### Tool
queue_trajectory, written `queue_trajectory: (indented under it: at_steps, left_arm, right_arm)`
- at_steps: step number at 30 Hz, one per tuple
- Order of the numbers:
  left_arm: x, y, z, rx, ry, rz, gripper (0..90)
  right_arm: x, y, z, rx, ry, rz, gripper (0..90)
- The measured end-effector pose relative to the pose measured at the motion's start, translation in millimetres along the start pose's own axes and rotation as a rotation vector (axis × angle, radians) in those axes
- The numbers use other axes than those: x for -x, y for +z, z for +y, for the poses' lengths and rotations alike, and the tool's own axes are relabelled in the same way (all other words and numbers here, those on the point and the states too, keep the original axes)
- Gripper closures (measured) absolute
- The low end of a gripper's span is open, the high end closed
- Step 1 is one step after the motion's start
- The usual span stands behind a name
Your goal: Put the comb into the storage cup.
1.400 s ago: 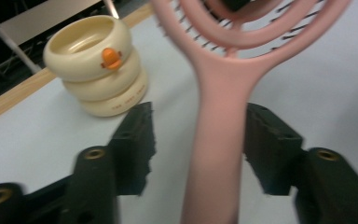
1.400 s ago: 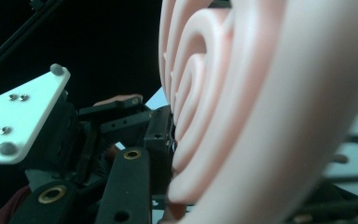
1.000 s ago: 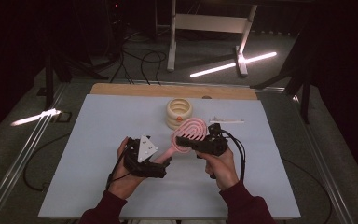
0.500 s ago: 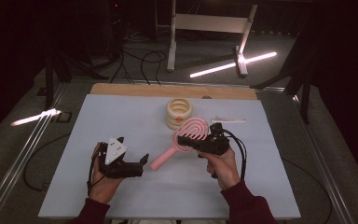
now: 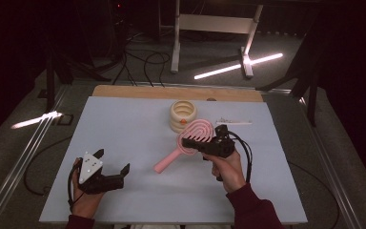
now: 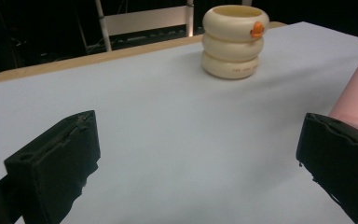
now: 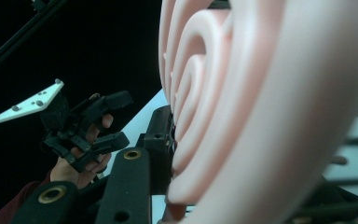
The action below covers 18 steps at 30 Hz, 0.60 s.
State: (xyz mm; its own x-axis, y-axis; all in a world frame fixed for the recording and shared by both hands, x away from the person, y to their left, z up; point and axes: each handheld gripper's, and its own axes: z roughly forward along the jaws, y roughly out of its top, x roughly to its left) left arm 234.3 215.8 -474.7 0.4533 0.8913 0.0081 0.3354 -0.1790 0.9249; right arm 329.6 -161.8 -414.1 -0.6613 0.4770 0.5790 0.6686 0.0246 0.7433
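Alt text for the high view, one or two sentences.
The right gripper holds a pink hairbrush by its head above a pale blue table, while the left gripper rests open near the front left. A cream ringed cup stands behind the brush.

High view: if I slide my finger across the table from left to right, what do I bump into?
Left tongs → pink hairbrush → right tongs, shut on the brush head → small white strip near the far right.
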Motion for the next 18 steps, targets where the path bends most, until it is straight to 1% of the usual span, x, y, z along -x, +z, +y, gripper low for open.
queue_trajectory:
  at_steps: [2,4,7,9,12,15,18]
  left_arm:
    - [-1.9,-2.0,-4.5,-0.004,-0.007,0.006,0.1]
    - [-3.9,-4.5,-9.8,-0.003,-0.004,0.009,0.2]
    - [-7.0,-6.9,-16.1,0.003,-0.013,0.021,0.1]
    - [-8.3,-7.5,-20.0,0.006,-0.017,0.042,0.1]
    - [-10.1,-6.4,-26.1,-0.005,-0.016,0.065,0.1]
    - [-11.4,-5.2,-30.3,-0.014,-0.026,0.079,0.2]
    - [-12.1,-5.7,-31.6,-0.005,-0.03,0.097,0.2]
  right_arm:
    - [0.3,0.1,0.2,0.001,0.001,0.0,64.0]
    - [0.3,0.1,0.3,0.001,0.002,0.0,63.9]
    - [0.0,-0.4,0.7,-0.001,-0.004,-0.003,63.9]
    - [-0.1,-0.9,0.8,0.001,-0.003,-0.004,64.0]
    - [-0.4,-0.8,0.3,0.005,-0.002,-0.002,63.9]
    - [-1.1,-0.8,0.2,0.002,-0.009,0.0,63.9]
    - [-1.6,-2.0,0.1,0.008,-0.009,0.003,63.9]
